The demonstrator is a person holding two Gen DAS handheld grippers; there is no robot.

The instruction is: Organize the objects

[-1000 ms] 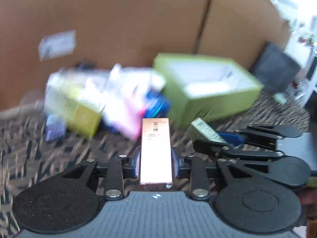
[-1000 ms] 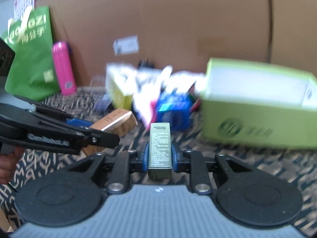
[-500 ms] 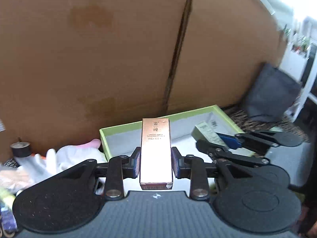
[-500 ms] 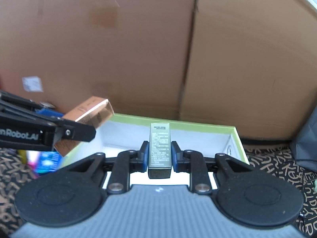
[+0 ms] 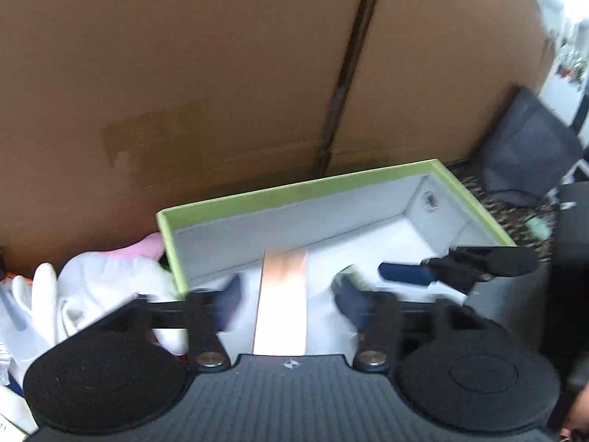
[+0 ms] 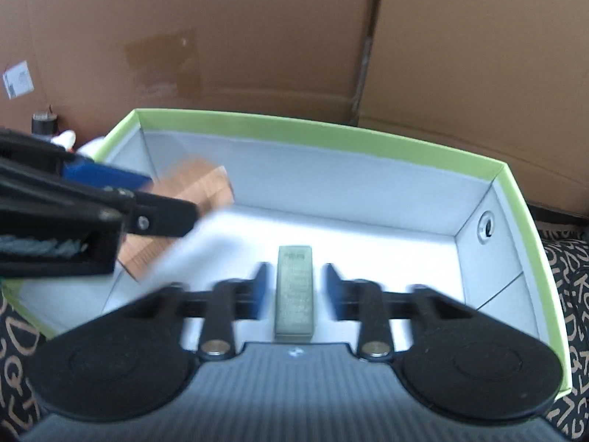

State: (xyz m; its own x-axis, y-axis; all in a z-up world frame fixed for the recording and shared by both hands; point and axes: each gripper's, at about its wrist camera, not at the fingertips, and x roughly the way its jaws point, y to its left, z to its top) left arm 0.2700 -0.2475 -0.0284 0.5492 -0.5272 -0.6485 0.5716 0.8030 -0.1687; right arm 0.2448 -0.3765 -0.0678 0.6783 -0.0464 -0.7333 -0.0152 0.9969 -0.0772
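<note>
A green box [image 5: 294, 188] with a white inside lies open in front of both grippers; it also shows in the right wrist view [image 6: 313, 134]. My left gripper [image 5: 285, 294] is open over the box, with a copper-coloured carton [image 5: 282, 302] between its spread fingers, blurred and untouched by the pads. It also shows in the right wrist view [image 6: 191, 199]. My right gripper [image 6: 294, 287] is open too, with an olive carton [image 6: 294, 291] between its fingers, clear of both pads, over the box floor.
A cardboard wall [image 5: 221, 73] stands right behind the box. White and pink soft items [image 5: 92, 280] lie left of the box. A dark grey bag [image 5: 526, 154] sits at the right. The patterned cloth [image 6: 567, 269] shows beside the box.
Both grippers have opened over the green box and let go of their cartons. Both have come lower and closer to the box floor.
</note>
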